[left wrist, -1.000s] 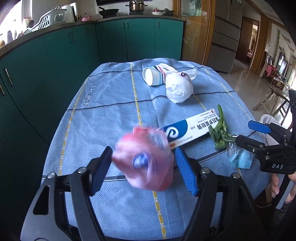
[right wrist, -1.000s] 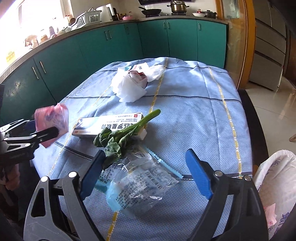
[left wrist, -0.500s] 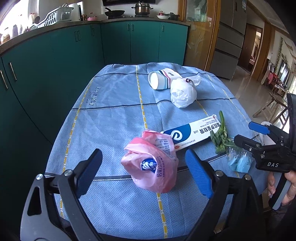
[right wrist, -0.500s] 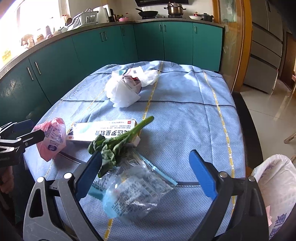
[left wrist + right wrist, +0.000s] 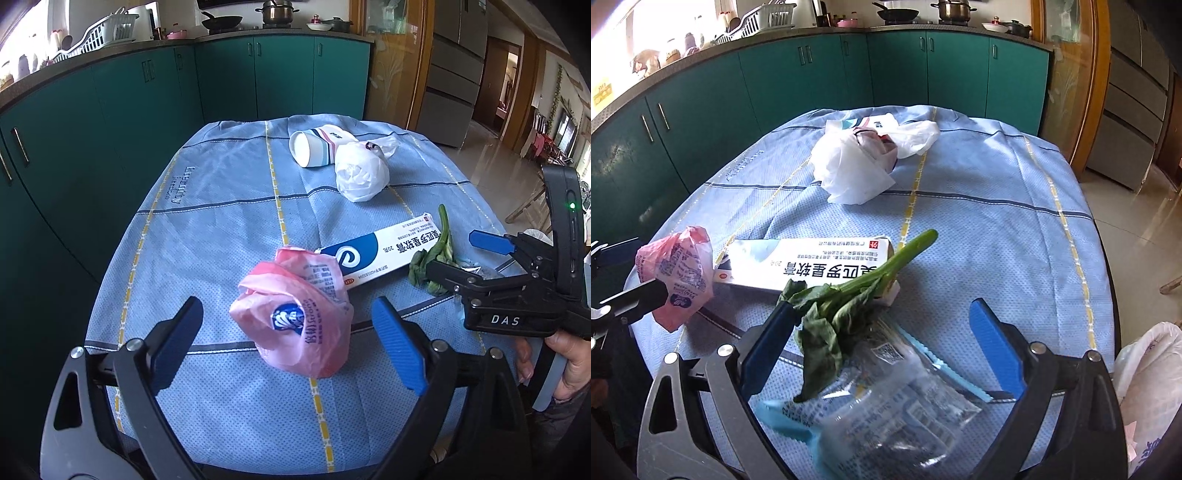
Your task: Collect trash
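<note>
Our left gripper (image 5: 288, 343) is standing wide open, holding nothing, its blue pads flanking the crumpled pink bag (image 5: 295, 317) that is lying on the blue tablecloth (image 5: 221, 206) near the close edge. We are keeping the jaws spread because the bag is bulky and soft, so they need room to straddle it before closing. Our right gripper (image 5: 882, 350) is likewise gaping and empty, hovering over the clear plastic packet (image 5: 897, 402) and the wilted green stalk (image 5: 849, 299) draped partly across it. The white and blue carton (image 5: 809, 266) is lying between the two piles, touching the stalk. Farther off, the paper cup (image 5: 314, 147) and white bag (image 5: 362, 177) are sitting with open cloth around them. The white trash bag (image 5: 1148, 387) is waiting off the right edge, so we are judging the short carry clear.
</note>
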Action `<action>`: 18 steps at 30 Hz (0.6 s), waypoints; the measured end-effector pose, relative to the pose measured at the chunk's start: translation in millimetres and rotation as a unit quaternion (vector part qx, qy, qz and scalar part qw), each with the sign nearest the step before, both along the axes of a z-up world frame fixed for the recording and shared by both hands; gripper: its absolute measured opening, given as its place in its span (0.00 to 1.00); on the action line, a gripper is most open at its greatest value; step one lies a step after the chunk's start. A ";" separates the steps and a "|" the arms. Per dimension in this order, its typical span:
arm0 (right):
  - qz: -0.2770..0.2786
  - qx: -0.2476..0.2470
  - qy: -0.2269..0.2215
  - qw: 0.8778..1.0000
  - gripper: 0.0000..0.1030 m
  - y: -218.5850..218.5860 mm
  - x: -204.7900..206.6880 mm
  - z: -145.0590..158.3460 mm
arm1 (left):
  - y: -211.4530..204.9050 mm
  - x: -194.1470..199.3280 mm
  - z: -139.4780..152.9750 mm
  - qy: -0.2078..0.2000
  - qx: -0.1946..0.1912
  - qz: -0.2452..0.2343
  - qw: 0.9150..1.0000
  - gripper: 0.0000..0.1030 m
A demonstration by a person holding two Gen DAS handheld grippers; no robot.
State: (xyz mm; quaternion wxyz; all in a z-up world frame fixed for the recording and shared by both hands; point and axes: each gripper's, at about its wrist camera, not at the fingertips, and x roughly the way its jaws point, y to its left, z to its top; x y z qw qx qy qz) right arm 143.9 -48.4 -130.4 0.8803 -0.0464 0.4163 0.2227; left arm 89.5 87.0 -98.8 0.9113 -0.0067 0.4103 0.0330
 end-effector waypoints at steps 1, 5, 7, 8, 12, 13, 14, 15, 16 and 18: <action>0.001 0.000 0.000 1.000 0.90 0.5 -0.4 -0.6 | 0.7 0.1 -0.8 0.001 -0.001 0.001 1.000 0.90; 0.011 0.001 0.006 1.000 0.74 1.4 -3.1 -2.7 | 2.5 -0.3 -3.1 0.004 -0.002 0.004 1.000 0.90; 0.015 0.002 0.010 1.000 0.60 2.1 -4.8 -3.9 | 3.3 -0.6 -4.0 0.005 -0.002 0.005 1.000 0.90; 0.017 0.003 0.012 1.000 0.57 2.4 -5.3 -4.4 | 3.8 -0.9 -4.5 0.006 -0.003 0.005 1.000 0.90; 0.022 0.009 0.010 1.000 0.47 3.6 -9.5 -2.4 | 4.2 -1.9 -5.8 0.008 -0.003 0.006 1.000 0.90; 0.022 0.010 0.008 1.000 0.45 3.3 -11.5 -1.1 | 4.5 -2.4 -6.0 0.008 -0.003 0.006 1.000 0.90; 0.022 0.010 0.007 1.000 0.44 3.0 -12.6 0.1 | 5.0 -2.4 -6.1 0.008 -0.003 0.006 1.000 0.90; 0.023 0.011 0.007 1.000 0.42 2.7 -13.7 1.5 | 5.1 -2.7 -5.9 0.008 -0.003 0.006 1.000 0.90; 0.023 0.013 0.006 1.000 0.40 1.5 -15.8 3.3 | 5.7 -3.3 -5.8 0.008 -0.003 0.007 1.000 0.90; 0.024 0.015 0.004 1.000 0.39 -0.4 -19.1 6.4 | 6.2 -3.4 -5.8 0.008 -0.004 0.008 1.000 0.90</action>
